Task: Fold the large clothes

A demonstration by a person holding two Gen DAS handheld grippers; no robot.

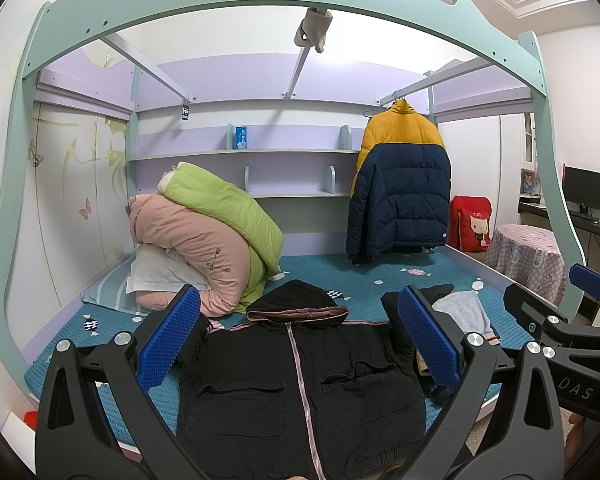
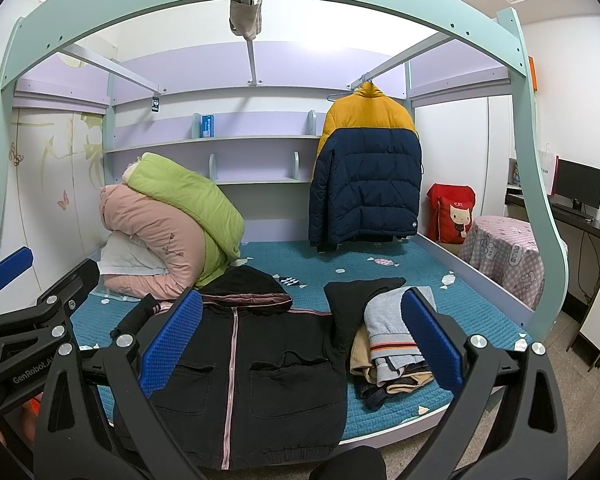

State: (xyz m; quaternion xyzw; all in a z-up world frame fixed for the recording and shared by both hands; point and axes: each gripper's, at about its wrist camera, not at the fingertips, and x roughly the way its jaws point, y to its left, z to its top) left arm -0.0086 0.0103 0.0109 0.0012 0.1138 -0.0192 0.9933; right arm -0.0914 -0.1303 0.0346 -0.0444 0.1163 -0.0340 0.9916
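Black fabric fills the lower centre of both views — your black hooded jacket (image 1: 300,384) lies flat on the teal mattress (image 1: 340,276), front up, its pink zip running down the middle and the hood pointing toward the far shelves. Your left claw (image 1: 300,340) hangs above it with its blue pads (image 1: 168,340) spread wide, holding nothing. Your right claw (image 2: 304,344) is likewise wide open and empty, one pad over the jacket's chest, the other over the pile of folded clothes (image 2: 392,340) just beside the jacket at lower right of the right wrist view. A grey piece tops that pile, with tan and dark layers under it.

In the left wrist view your right claw also shows at the right edge; in the right wrist view your left claw shows at the left edge.

At mid left, rolled pink and green quilts (image 1: 204,232) rest on a white pillow. A yellow and navy puffer coat (image 1: 400,184) hangs from a rail at upper right — well apart from the jacket. A red cushion (image 1: 472,224) stands beside it.
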